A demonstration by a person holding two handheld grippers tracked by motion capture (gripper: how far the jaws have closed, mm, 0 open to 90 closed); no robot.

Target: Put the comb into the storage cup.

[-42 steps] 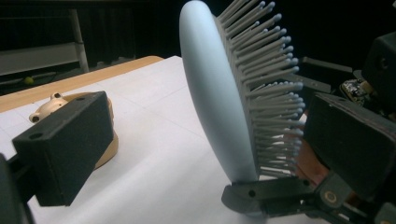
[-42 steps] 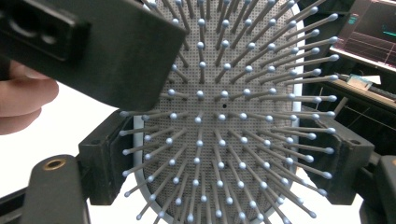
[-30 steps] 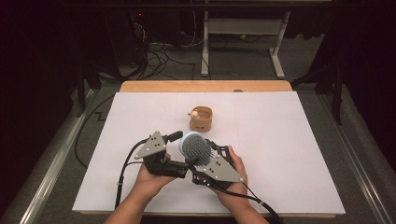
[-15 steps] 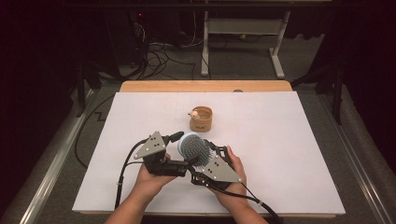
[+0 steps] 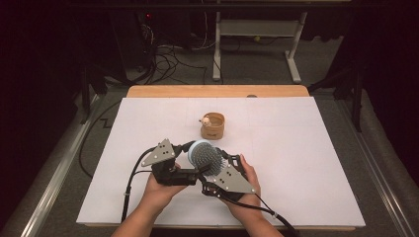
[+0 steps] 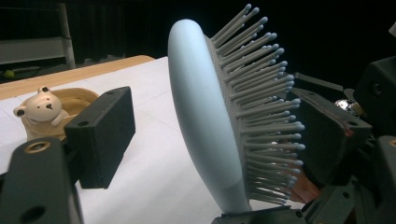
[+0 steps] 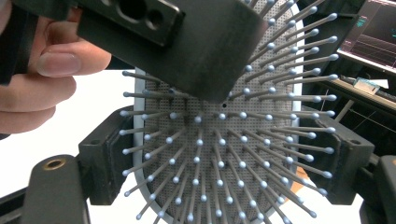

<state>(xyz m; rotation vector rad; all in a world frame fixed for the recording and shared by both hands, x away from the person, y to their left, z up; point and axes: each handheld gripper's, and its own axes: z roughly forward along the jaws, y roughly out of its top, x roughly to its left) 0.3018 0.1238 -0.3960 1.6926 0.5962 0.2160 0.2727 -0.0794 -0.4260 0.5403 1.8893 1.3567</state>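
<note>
The brush (image 5: 204, 157), pale blue with a grey bristle pad, is held up off the white desk (image 5: 306, 163) between the two grippers, just in front of the cup (image 5: 213, 126), on the person's side of it and a little to its left. In the high view the brush head tilts so that its bristles face the right gripper (image 5: 225, 168) and its smooth back faces the left gripper (image 5: 184, 157). In the left gripper view the brush (image 6: 219, 112) stands nearly on edge between that gripper's fingers: one finger (image 6: 103, 135) stands apart from the smooth back with a clear gap, the other (image 6: 327, 135) lies among the bristle tips, so these fingers are spread and released rather than clamped on the head. Whether anything lower down pins the handle cannot be told. In the right gripper view the bristle pad (image 7: 224, 140) faces the camera, and the right gripper's fingers (image 7: 105, 163) flank the edges of the head on both sides; whether they press on it or stand just beside it cannot be told. The cup (image 6: 51, 114), tan and bearing a small bear figure, stands behind the left gripper's finger, near the desk's far half and apart from the brush.
</note>
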